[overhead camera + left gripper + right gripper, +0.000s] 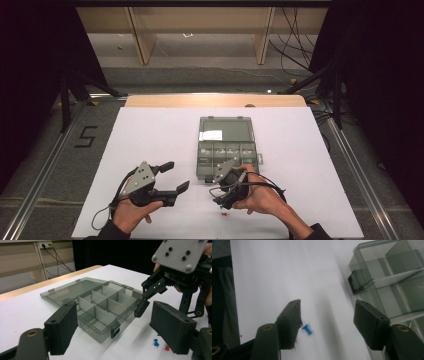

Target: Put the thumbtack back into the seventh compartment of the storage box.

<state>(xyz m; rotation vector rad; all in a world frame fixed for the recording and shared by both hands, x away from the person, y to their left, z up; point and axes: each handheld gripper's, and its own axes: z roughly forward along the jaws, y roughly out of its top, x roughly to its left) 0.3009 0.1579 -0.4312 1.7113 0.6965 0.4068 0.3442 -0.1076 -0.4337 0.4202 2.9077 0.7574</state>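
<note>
Your right gripper (325, 322) hangs over the white table sheet (150, 130) with its jaws parted and nothing clamped between them; a small blue plastic push pin (307, 329) lies on the sheet just beside one jaw, and whether they touch is unclear. Your left gripper (172, 176) rests near the front edge, jaws spread wide and empty. The smoky clear plastic compartment box (227, 150) sits open mid-table, lid laid flat behind it, its black latch (355, 282) facing you. A small red push pin (167, 348) lies beside the blue one, partly hidden by the left gripper's jaw. Beyond the table stand pale wooden shelves (200, 30), loose cables and dark curtains.
</note>
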